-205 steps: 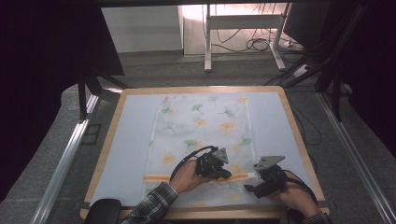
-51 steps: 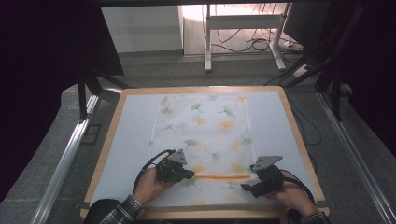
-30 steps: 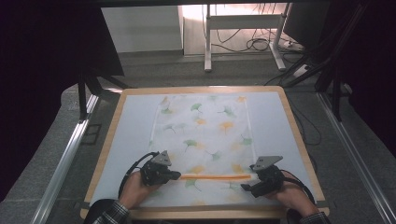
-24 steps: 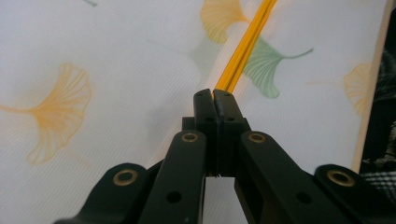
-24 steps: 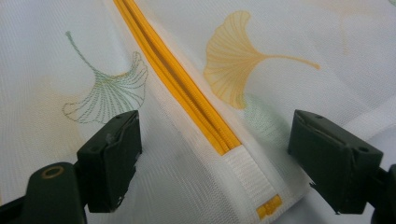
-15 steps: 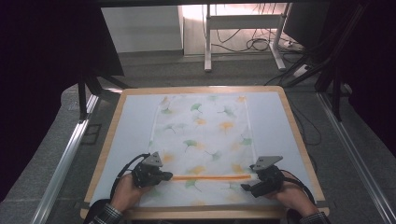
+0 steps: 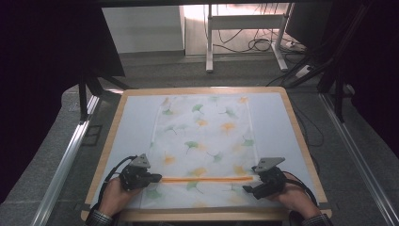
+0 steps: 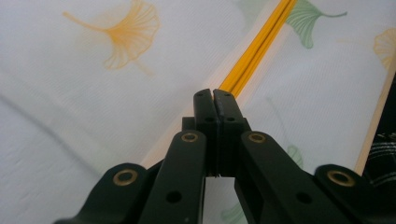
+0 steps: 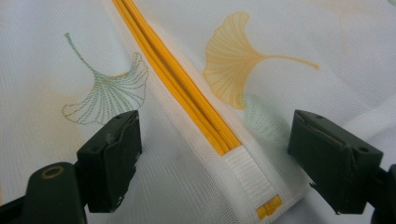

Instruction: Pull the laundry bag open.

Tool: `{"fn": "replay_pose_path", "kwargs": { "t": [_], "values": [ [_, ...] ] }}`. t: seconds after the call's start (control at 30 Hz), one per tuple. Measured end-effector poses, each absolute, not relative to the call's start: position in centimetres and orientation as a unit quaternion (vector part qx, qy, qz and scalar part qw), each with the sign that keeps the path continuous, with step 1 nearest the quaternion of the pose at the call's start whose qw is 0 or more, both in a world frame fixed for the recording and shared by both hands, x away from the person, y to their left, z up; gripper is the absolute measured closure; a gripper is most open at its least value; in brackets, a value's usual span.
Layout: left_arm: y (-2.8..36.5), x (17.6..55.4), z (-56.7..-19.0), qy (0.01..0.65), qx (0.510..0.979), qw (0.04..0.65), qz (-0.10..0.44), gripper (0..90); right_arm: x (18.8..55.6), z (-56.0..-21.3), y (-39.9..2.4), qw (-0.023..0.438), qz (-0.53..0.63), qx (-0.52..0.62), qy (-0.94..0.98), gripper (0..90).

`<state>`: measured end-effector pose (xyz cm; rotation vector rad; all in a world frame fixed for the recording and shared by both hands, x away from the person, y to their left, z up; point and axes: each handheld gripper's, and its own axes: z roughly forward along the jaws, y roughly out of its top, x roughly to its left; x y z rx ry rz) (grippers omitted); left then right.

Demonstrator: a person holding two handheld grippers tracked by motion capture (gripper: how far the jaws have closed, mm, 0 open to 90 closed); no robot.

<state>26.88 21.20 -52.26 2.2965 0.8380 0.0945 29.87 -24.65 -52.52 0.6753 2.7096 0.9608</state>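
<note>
Jaws of left gripper (image 8: 214, 95) pressed flat together, tips right at the near end of the orange zipper (image 8: 259, 44); whether a pull tab sits pinched between them, impossible to tell. Right gripper (image 9: 215, 135) wide open, one jaw either side of the zipper's other end, white tape tab (image 9: 247, 175) just ahead between them, nothing clamped. Beyond both, mesh bag (image 7: 202, 136) with ginkgo print spread flat on the table (image 7: 277, 117). Probably very light, limp and sheer, prone to bunching and sliding on the smooth top. Best taken at the stiffer zipper tape or tab, not the loose mesh.
</note>
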Motion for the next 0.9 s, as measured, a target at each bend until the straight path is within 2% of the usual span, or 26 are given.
{"fn": "replay_pose_path", "kwargs": {
  "t": [0.57,0.73,0.87,0.9],
  "values": [
    [25.0,25.8,-52.4,0.362,0.865,0.345,0.044,89.9,29.9,-52.5,-24.6,0.094,0.324,0.228,0.913,17.3],
    [24.7,25.7,-52.5,0.364,0.865,0.343,0.047,89.7,29.9,-52.5,-24.6,0.095,0.324,0.227,0.913,17.2],
    [24.7,25.7,-52.3,0.358,0.862,0.353,0.059,87.5,29.9,-52.4,-24.5,0.096,0.318,0.227,0.915,17.1],
    [24.7,25.7,-52.3,0.359,0.86,0.356,0.062,81.2,29.9,-52.3,-24.4,0.097,0.314,0.227,0.917,17.0]
  ]
}}
